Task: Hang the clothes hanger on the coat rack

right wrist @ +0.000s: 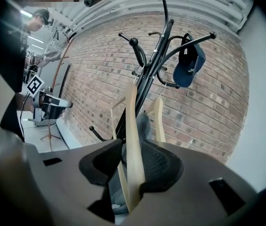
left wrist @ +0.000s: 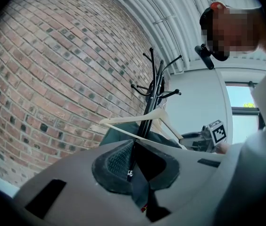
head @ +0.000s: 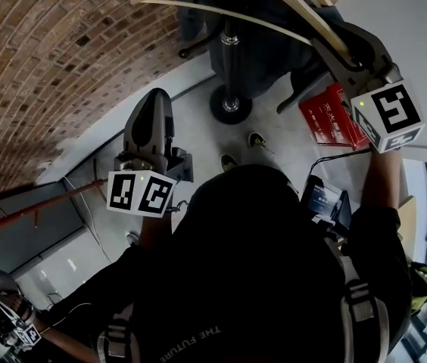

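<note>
The clothes hanger (right wrist: 134,126) is at the coat rack (right wrist: 152,65), far from the person, its neck close against the pole; no view shows whether the hook sits on a peg. The right gripper (right wrist: 134,150) has its jaws spread wide around the hanger's right shoulder arm; the arm stands between the pads with a gap at its left, so it is not clamped. The left gripper (left wrist: 134,147) is nearer and to the left, well apart from the hanger, its jaws drawn together with nothing I can name in them.

On handling, I judge the pale wood to be stiff and light, and smooth enough to slide in the pads; a dark garment (left wrist: 119,136) hangs at it, on it or behind it I cannot tell, and would add soft, swinging weight. 1 firm hold on a shoulder arm near the neck should steady it better than the thin lower bar; the hook should stay free.

Its long axis runs left to right, with the right end angled nearer, toward the right gripper; the hook points up and the 2 arms slope down from the neck.
</note>
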A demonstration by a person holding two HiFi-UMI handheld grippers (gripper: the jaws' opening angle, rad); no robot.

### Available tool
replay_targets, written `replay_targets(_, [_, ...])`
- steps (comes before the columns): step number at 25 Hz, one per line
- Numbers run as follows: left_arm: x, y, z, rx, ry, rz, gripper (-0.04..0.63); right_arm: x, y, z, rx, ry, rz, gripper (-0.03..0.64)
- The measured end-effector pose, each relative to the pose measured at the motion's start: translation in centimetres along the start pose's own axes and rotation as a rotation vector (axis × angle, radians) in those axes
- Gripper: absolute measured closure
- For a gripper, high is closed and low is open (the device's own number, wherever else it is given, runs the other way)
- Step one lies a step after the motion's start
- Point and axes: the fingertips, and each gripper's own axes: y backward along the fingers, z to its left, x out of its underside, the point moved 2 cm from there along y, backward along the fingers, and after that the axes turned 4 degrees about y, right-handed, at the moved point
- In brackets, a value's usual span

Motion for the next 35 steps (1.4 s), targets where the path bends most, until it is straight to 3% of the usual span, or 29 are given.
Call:
replay_targets(11, [0.4,-0.6,-1.0,0.025,0.002,0.011,0.565,-3.8,3.8,-1.9,0.315,0.067,-0.165,0.485])
replay_targets(13, [0.5,-0.7,-0.9,0.027,0.003,0.014,0.565,-3.8,4.2,-1.4,0.332,0.041,-0.182,0.53])
replay_targets(15, [0.6,-0.6,-0.8,0.026,0.003,0.017,0.565,-3.3,4.6,-0.7,0.326,-0.006,-0.193,0.58])
replay_targets(21, [0.9,-0.8,-1.2,0.035,0.008,0.019,0.565,-1.2,4.1,1.6,0.219,-0.206,-0.201,0.598])
replay_targets(35, [0.9,-0.2,-1.4,0.028,-0.001,0.02,0.565,-0.8,3.4,3.0,0.179,-0.216,-0.195,0.598])
